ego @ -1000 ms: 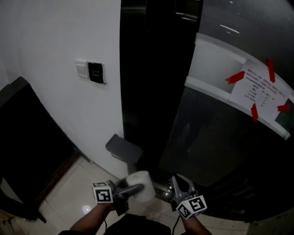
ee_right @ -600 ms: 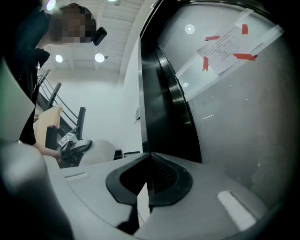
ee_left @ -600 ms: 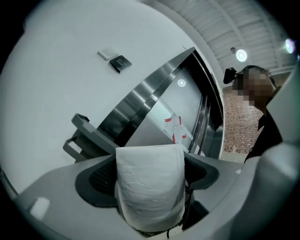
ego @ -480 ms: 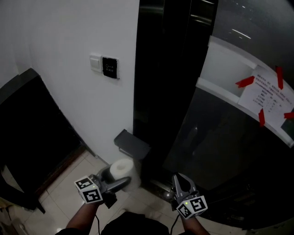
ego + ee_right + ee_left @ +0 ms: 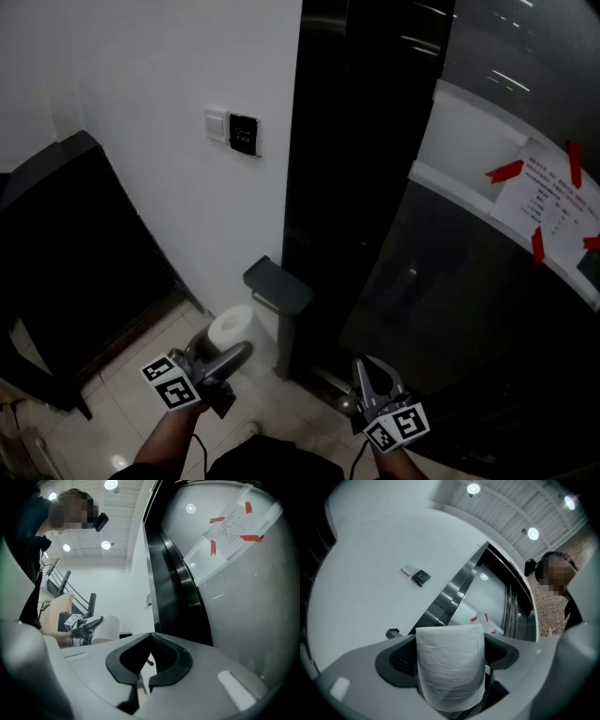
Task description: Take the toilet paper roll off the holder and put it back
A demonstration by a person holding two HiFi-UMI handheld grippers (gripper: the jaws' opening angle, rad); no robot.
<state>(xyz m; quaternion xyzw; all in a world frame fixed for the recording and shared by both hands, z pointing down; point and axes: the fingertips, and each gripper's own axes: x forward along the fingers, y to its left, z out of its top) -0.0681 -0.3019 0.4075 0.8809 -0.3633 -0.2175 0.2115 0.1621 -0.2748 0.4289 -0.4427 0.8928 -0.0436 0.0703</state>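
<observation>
My left gripper (image 5: 223, 345) is shut on a white toilet paper roll (image 5: 230, 325) and holds it low by the white wall. The roll sits just left of and below the dark grey holder (image 5: 277, 285), apart from it. In the left gripper view the roll (image 5: 450, 667) fills the gap between the pads of the left gripper (image 5: 450, 645), and the holder (image 5: 393, 633) shows small at the left. My right gripper (image 5: 365, 368) hangs to the right in front of the dark glass. In its own view the right gripper (image 5: 150, 637) is shut with nothing in it.
A black pillar (image 5: 361, 141) stands right of the holder. Beside it is a glass door with a paper notice (image 5: 555, 208) taped in red. A switch plate and dark card reader (image 5: 236, 131) sit on the white wall. Dark furniture (image 5: 56, 253) fills the left; pale floor tiles (image 5: 122, 384) lie below.
My left gripper has carried the roll leftward, from below right of the holder to below left of it. The right gripper has stayed where it was. The view has shifted.
</observation>
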